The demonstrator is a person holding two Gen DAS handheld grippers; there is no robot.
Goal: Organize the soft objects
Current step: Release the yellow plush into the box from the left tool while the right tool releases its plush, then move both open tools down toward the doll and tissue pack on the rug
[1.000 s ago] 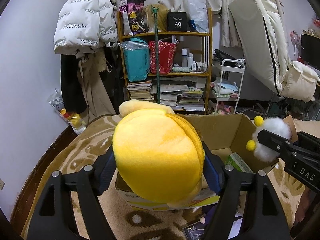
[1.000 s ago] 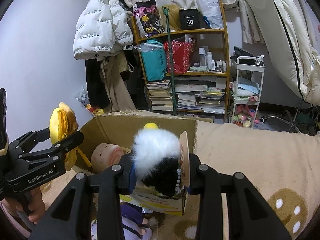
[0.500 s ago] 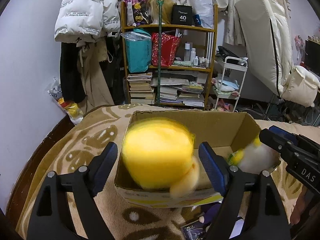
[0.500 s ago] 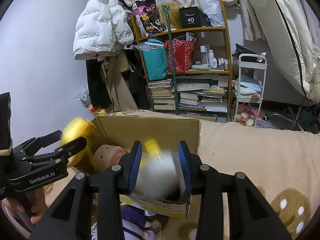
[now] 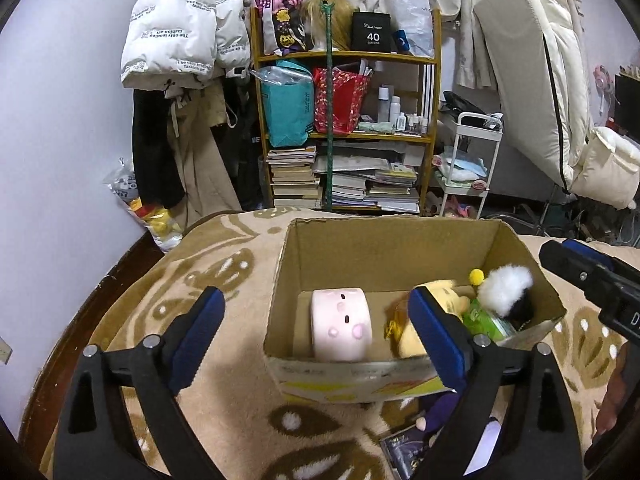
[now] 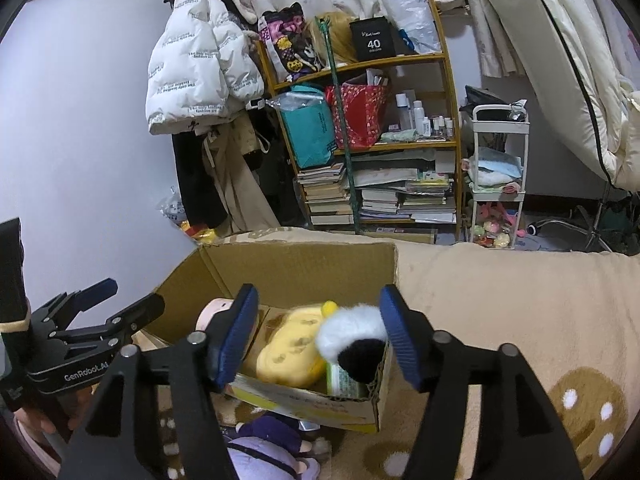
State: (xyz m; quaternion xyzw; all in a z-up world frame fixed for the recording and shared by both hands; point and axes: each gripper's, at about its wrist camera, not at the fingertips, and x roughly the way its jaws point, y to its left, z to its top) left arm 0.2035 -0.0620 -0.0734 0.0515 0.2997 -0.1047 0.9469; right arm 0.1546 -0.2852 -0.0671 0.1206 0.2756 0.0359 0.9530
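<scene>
An open cardboard box [image 5: 392, 226] stands on a beige patterned blanket. Inside lie a pink plush [image 5: 342, 324], a yellow plush [image 5: 412, 340] and a fluffy white-and-black toy [image 5: 506, 290] on a green packet [image 5: 482, 318]. My left gripper [image 5: 314, 300] hovers over the box's near side, its jaws opening with nothing pressed between them. My right gripper [image 6: 319, 296] hangs above the box [image 6: 304, 264]; its jaws are opening too, over the fluffy toy [image 6: 352, 336] and the yellow plush [image 6: 288, 352], touching neither. Each gripper shows in the other's view: right gripper [image 5: 588, 276], left gripper [image 6: 132, 294].
A purple plush [image 6: 264, 448] lies on the blanket just in front of the box. Behind stand a wooden shelf [image 5: 344, 136] of books and bags, a hanging white jacket [image 5: 180, 32], a white trolley [image 5: 468, 160] and a folded mattress [image 5: 532, 80].
Both grippers have opened. The yellow plush dropped from the left gripper into the box, and the fluffy white-and-black toy dropped from the right gripper beside it.
</scene>
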